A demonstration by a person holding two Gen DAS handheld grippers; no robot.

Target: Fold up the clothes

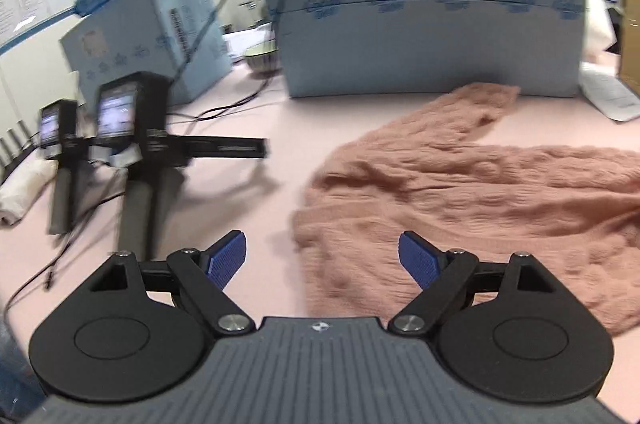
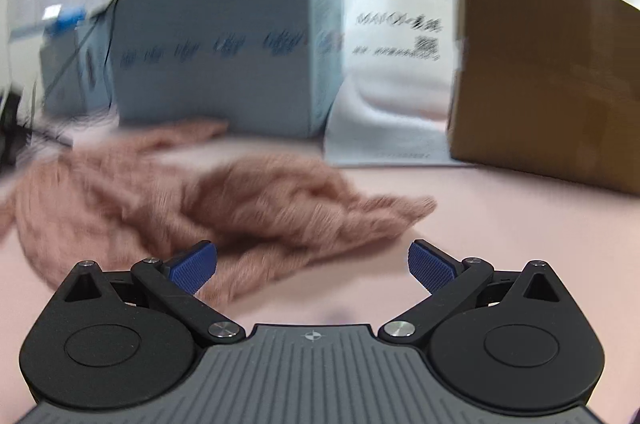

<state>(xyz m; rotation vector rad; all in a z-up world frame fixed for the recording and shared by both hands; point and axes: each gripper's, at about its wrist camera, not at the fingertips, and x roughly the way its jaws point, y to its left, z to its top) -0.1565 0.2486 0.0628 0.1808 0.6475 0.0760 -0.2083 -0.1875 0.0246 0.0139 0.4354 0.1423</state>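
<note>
Both grippers wide open, empty, over pink table.
Pink knit sweater lies rumpled on table, ahead of left gripper & right gripper, w/ nothing btwn pads.

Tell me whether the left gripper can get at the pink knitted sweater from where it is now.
Probably yes. The left gripper is open with nothing between its pads, and the pink sweater lies flat on the table just ahead and to its right, with nothing in between.
</note>
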